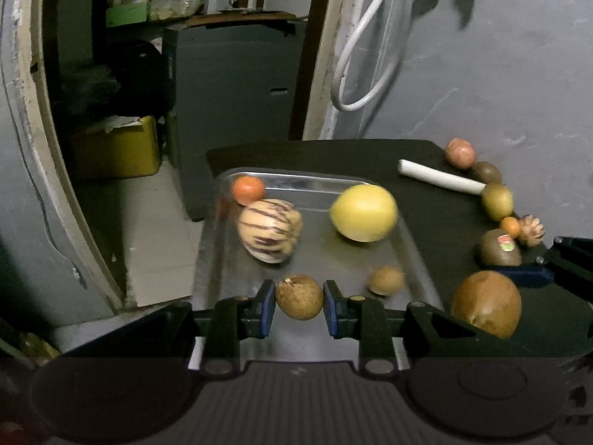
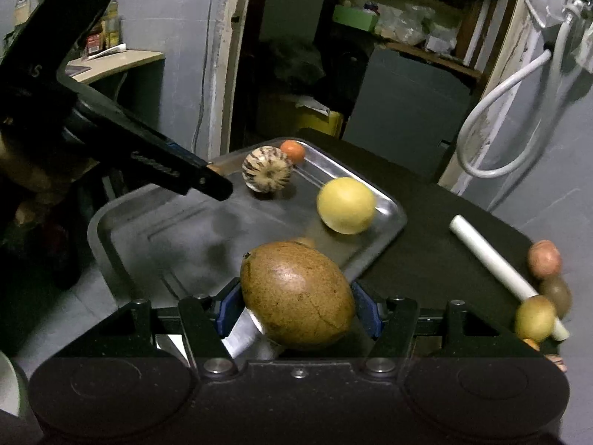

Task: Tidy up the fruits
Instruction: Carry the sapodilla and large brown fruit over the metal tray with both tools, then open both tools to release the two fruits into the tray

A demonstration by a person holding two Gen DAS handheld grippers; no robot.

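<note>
While both grippers carry fruit over the shiny steel tray [image 2: 393,218]:
Left gripper [image 1: 299,302] clasps small round brown fruit [image 1: 299,296]; right gripper [image 2: 298,313] grips large brown oval fruit [image 2: 296,294]. Next: lower, release inside tray.

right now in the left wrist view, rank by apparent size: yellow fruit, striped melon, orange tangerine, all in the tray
1. Yellow fruit and striped melon: they look about alike, so I will not rank them.
2. Orange tangerine: clearly smallest, though it sits farthest back in the metal tray.
</note>
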